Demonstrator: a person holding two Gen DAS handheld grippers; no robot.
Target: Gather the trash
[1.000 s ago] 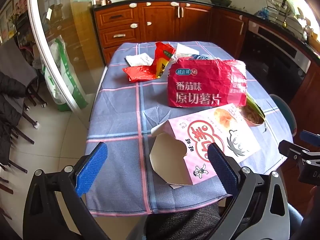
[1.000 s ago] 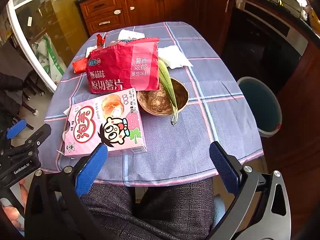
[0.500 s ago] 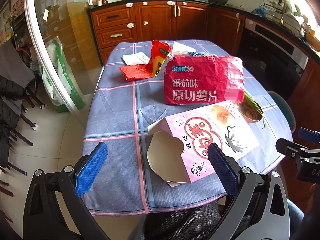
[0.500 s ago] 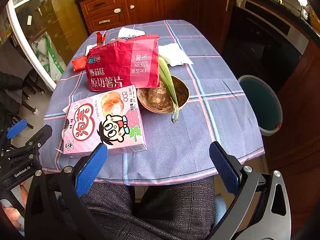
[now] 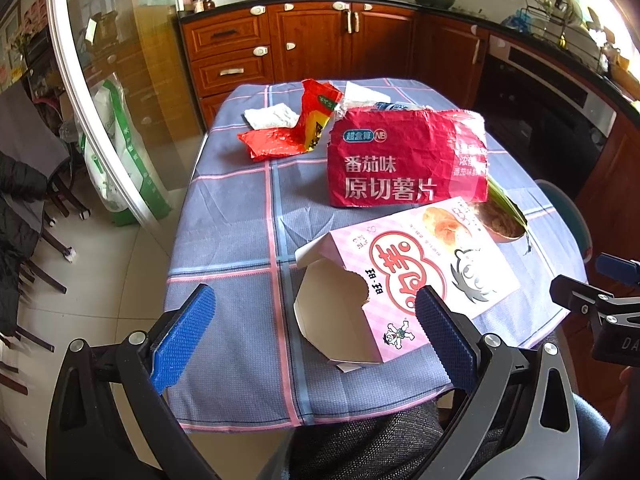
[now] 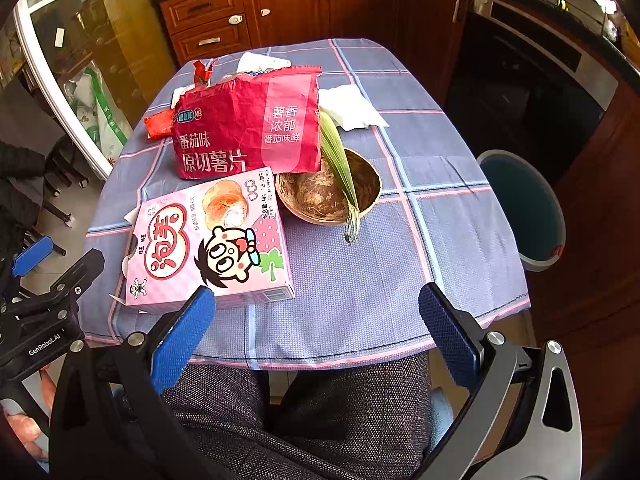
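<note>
An opened pink snack box (image 5: 404,276) lies on the near part of the table; it also shows in the right wrist view (image 6: 208,240). Behind it stands a red chip bag (image 5: 404,160) (image 6: 248,128). A smaller red wrapper (image 5: 292,128) and white tissues (image 5: 268,117) lie farther back. A coconut shell bowl (image 6: 328,192) holds a green corn husk (image 6: 336,148). My left gripper (image 5: 308,332) is open and empty, just short of the box's open end. My right gripper (image 6: 316,332) is open and empty over the table's front edge.
A teal trash bin (image 6: 524,208) stands on the floor right of the table. Another white tissue (image 6: 352,110) lies behind the bowl. Wooden cabinets (image 5: 320,48) line the back; a glass door (image 5: 92,92) and chairs are at left. The person's lap is below.
Both grippers have shifted slightly, so the table looks a little nearer and more centred. Nothing on the table has moved and both grippers stay open.
</note>
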